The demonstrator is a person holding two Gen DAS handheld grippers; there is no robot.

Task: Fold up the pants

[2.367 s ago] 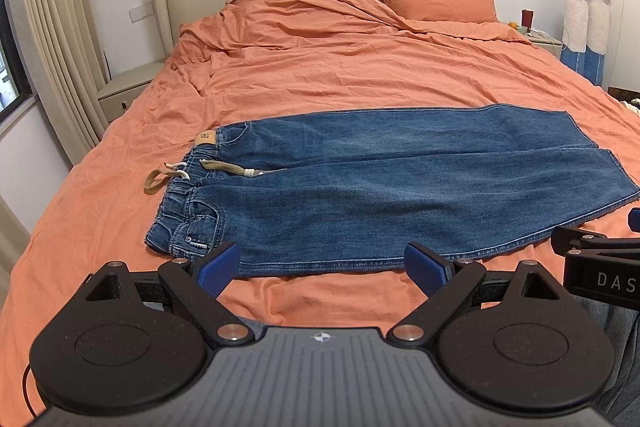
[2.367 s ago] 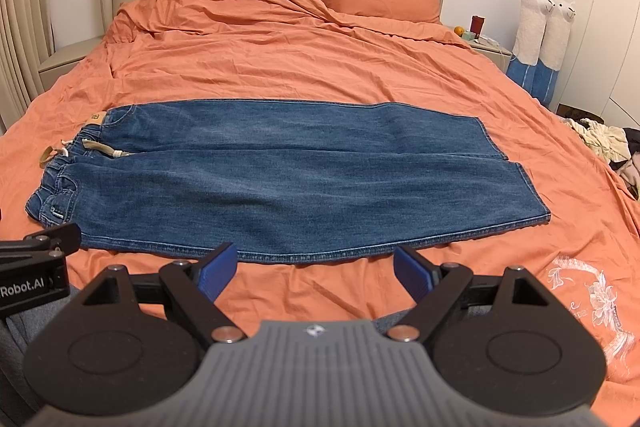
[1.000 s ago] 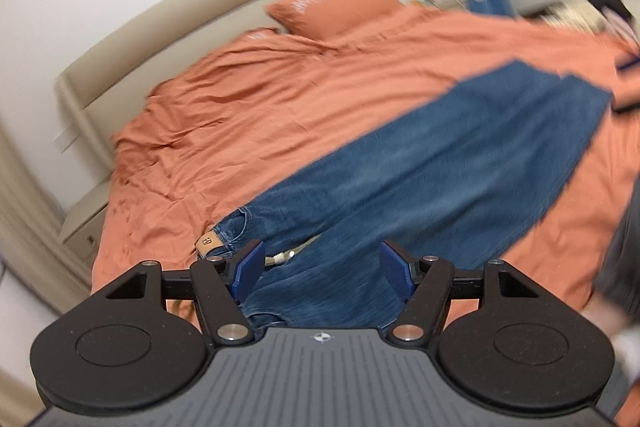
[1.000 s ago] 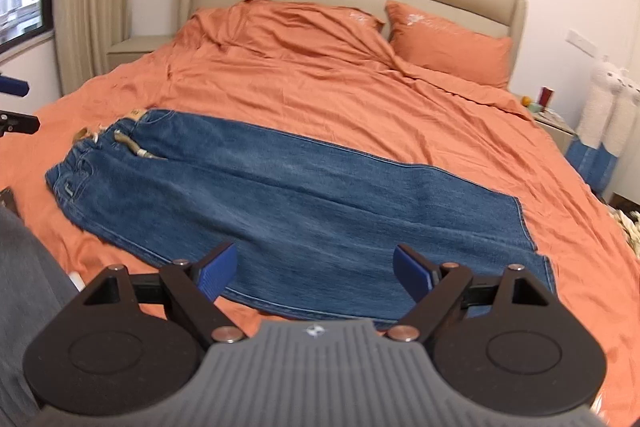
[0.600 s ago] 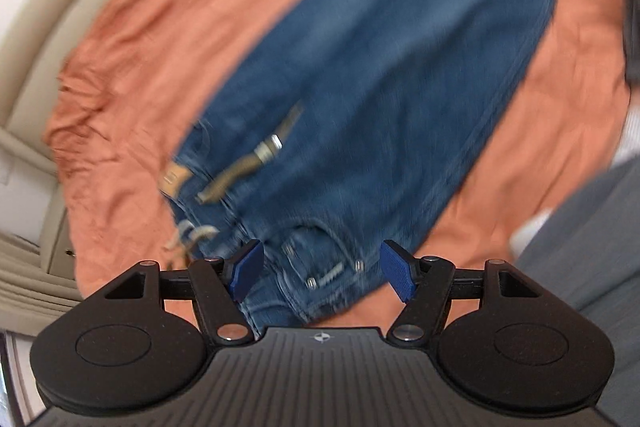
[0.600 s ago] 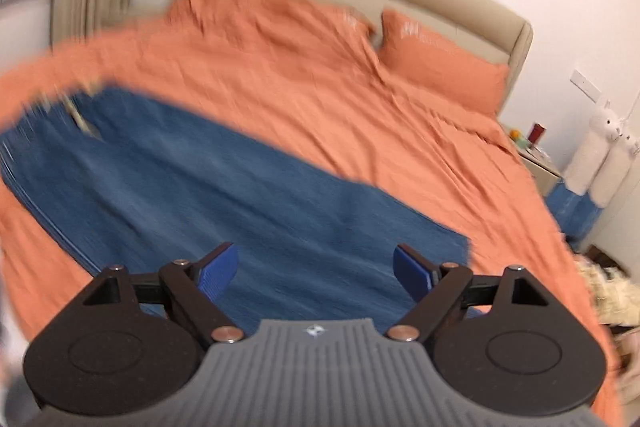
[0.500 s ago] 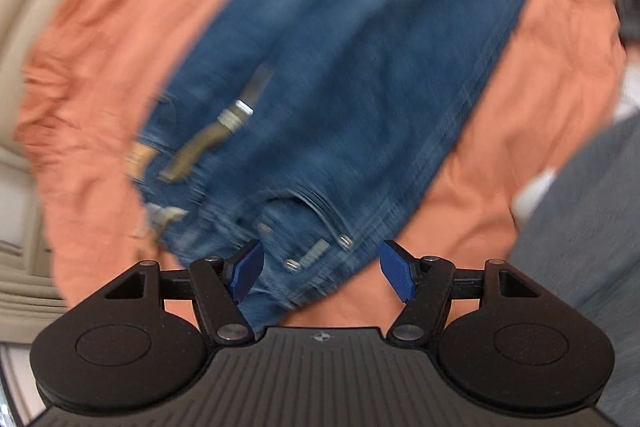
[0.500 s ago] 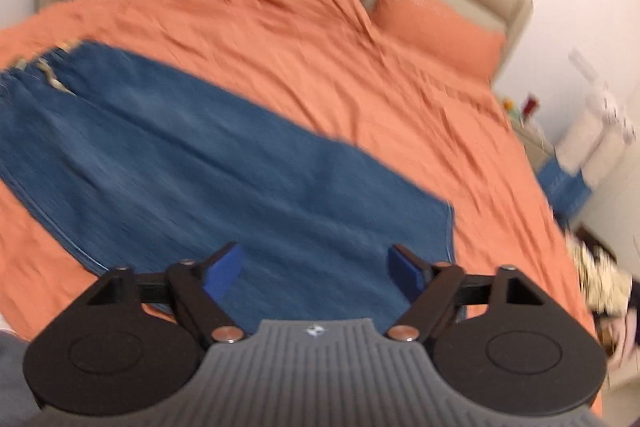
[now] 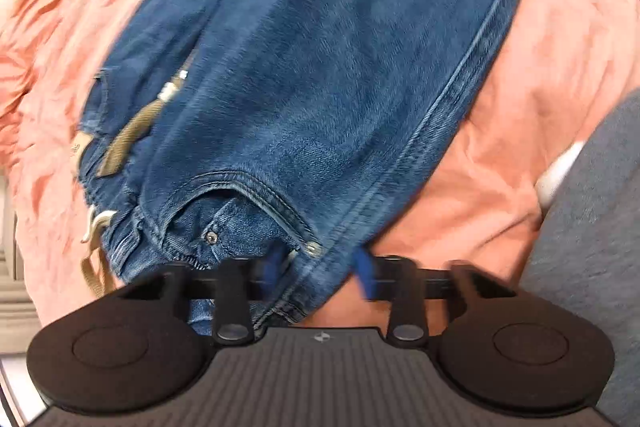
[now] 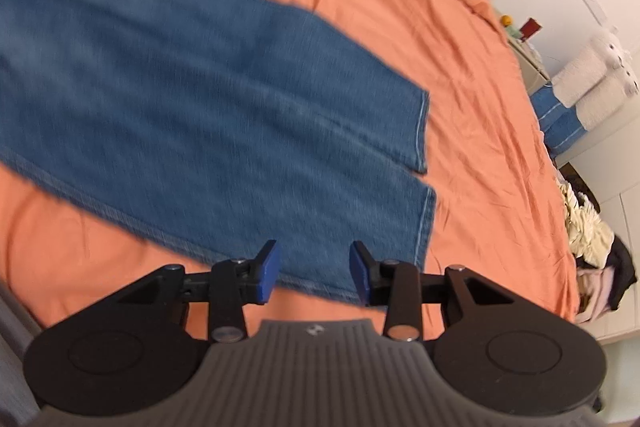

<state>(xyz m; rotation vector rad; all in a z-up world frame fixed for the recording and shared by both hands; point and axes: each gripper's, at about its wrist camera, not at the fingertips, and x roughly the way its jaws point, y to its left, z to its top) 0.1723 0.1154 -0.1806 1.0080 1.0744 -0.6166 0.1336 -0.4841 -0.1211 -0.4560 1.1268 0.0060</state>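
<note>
Denim jeans (image 9: 320, 67) lie flat on the bed (image 10: 460, 47), no fold made. Left gripper (image 9: 320, 271) straddles the waist corner at 6 o'clock; right gripper (image 10: 312, 267) gapes over the hem, neither pinching.

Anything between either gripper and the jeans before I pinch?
Nothing visible. The left gripper already straddles the jeans at the waistband corner; the right gripper is open over the near leg's hem corner, only bedsheet around.
</note>
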